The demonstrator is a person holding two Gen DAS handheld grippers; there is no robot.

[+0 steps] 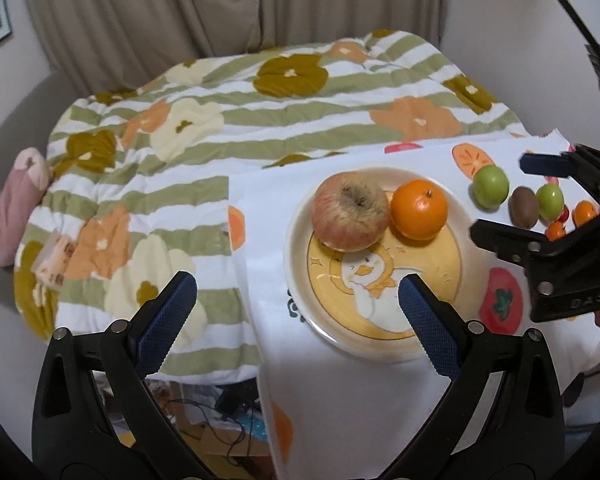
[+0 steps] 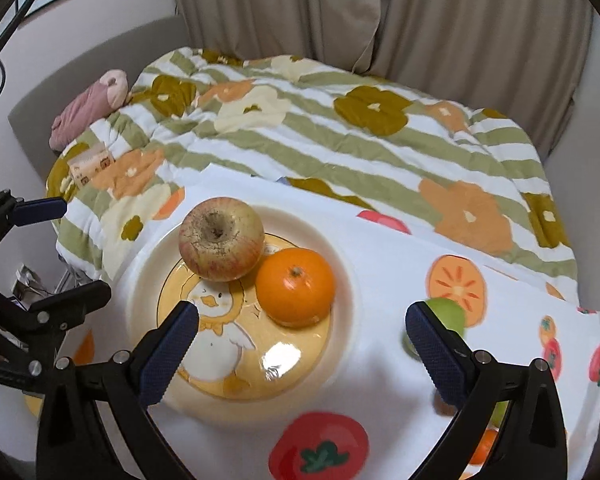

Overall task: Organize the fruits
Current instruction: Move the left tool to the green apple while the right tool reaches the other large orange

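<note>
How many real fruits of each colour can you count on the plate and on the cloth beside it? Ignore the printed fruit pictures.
Red-yellow: 1, the apple on the plate
Orange: 3, the large orange on the plate, two small oranges on the cloth
Green: 2, green fruits
Brown: 1, kiwi
Total: 7

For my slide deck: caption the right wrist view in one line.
Open right tool above a duck-print plate holding an apple and an orange, on a fruit-print cloth.

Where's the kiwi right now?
In the left wrist view the kiwi lies on the cloth right of the plate, between two green fruits.
</note>
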